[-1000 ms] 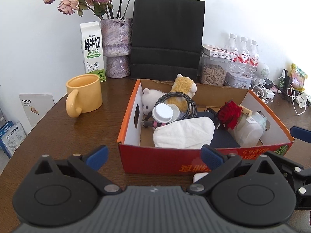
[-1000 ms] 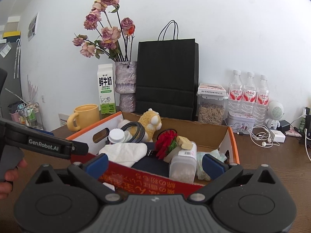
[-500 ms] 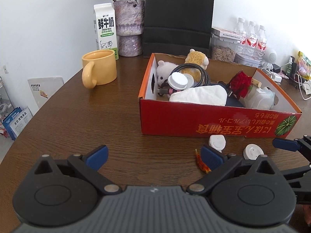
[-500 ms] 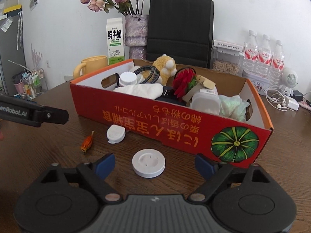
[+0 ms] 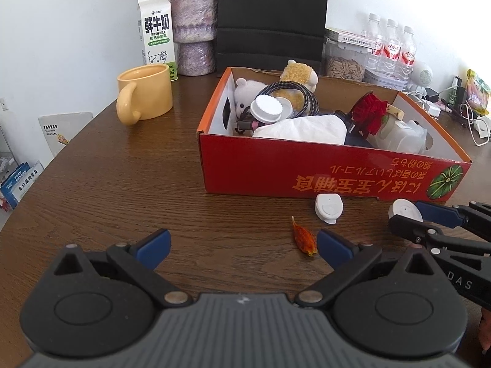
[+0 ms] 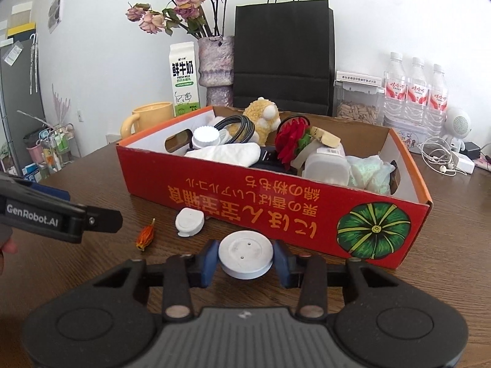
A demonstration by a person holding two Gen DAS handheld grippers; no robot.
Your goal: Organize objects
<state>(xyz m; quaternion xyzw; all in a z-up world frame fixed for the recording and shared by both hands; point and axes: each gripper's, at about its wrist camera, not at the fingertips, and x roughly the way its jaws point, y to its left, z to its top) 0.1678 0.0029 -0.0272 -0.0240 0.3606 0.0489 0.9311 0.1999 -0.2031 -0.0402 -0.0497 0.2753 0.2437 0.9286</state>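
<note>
Right gripper [image 6: 245, 263]: jaws closing around the flat round white plastic disc [image 6: 245, 256] that sits on the dark brown wooden table [image 6: 445, 245]. The blue pads look to be right against its rim on both sides, so I'd call it gripped, though it's a close call.

Left gripper [image 5: 242, 247]: wide open, nothing between the blue fingertips [image 5: 153, 245], hanging low over bare table.

White disc location: in front of the long red side of the red cardboard box with the green pumpkin print [image 6: 276, 196], near its right half, not touching the box as far as I can see.

Other loose bits: a small white rounded-square plastic cap thing [image 6: 189, 222] lies just in front of the box, left of the disc. A little orange dried-fruit-looking scrap [image 6: 145, 235] lies a bit further left; in the left wrist view it's just beside the left gripper's right fingertip.

Inside the box: yellow plush toy [image 6: 260, 119], white plush bear [image 5: 248, 93], coiled black braided hose [image 5: 291, 92], white ribbed jar lid [image 6: 205, 136], crumpled white tissue [image 6: 227, 153], red fabric rose [image 6: 291, 141], translucent plastic tub [image 6: 326, 168]. All piled loosely.

Behind the box: yellow ceramic mug [image 5: 144, 93], white milk carton [image 5: 158, 35], purple stone-look vase with dried roses [image 6: 214, 67], black paper bag [image 6: 284, 55], three water bottles [image 6: 414, 89].

Person: only a bit of a hand [image 6: 4, 251] at the left edge of the right wrist view.
</note>
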